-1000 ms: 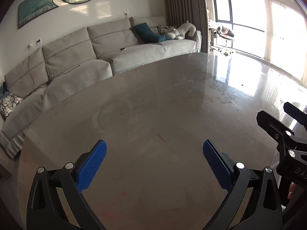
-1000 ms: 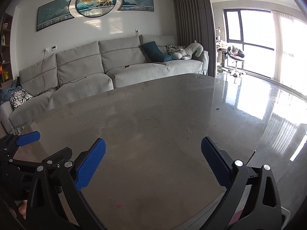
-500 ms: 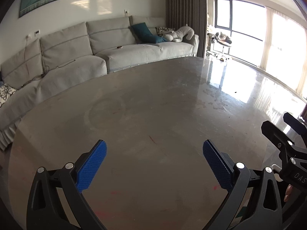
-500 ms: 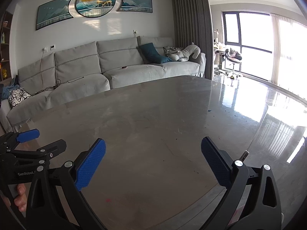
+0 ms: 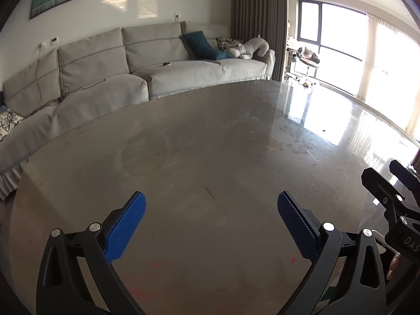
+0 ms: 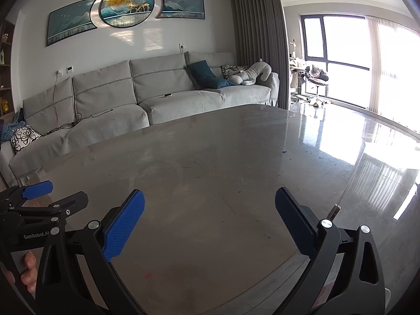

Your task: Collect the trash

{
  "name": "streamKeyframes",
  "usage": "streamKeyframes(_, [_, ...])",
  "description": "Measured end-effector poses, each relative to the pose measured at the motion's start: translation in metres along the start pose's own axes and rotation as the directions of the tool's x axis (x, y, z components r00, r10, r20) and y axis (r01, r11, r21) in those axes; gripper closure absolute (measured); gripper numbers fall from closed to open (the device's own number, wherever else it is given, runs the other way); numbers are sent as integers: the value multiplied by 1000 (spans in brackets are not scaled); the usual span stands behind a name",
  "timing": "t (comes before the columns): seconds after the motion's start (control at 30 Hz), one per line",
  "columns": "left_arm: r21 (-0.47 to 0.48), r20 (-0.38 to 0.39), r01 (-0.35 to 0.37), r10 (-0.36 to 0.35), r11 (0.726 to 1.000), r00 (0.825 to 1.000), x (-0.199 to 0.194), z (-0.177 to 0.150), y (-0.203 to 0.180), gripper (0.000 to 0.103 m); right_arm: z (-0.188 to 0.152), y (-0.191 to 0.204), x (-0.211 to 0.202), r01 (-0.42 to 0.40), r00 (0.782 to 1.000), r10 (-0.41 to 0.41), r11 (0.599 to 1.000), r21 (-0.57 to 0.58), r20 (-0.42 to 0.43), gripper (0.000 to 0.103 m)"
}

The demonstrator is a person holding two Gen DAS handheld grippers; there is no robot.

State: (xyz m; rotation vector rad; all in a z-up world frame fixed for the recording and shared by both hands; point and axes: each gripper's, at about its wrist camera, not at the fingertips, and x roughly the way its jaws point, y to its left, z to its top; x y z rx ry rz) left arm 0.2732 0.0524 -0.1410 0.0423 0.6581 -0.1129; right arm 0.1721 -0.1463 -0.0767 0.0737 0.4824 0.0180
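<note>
Grey polished stone fills both views: the broad rounded grey table (image 5: 210, 157) lies almost bare under the two tools. The left black gripper with blue pads (image 5: 208, 218) hovers above it with its jaws spread wide, nothing between them. The right black gripper with blue pads (image 6: 210, 218) is released too, gaping over the table's near edge. Trash? Only tiny dark specks (image 6: 284, 151) scattered far out on the shiny right side, well apart from both tools. No bin, bag or any container shows anywhere, so nothing can be counted as collected. Judging by this, the job is either nearly finished or barely begun; I cannot tell which.
</note>
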Motion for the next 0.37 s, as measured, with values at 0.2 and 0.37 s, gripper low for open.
streamKeyframes(0.2, [-10, -1, -12, 12, 1000, 1000, 0, 0, 1, 5, -2, 0, 0, -1, 1000, 1, 1000, 5, 0, 4])
streamKeyframes(0.37, [-4, 1, -11, 11, 1000, 1000, -2, 0, -1, 5, -2, 0, 0, 0, 1000, 0, 1000, 0, 0, 4])
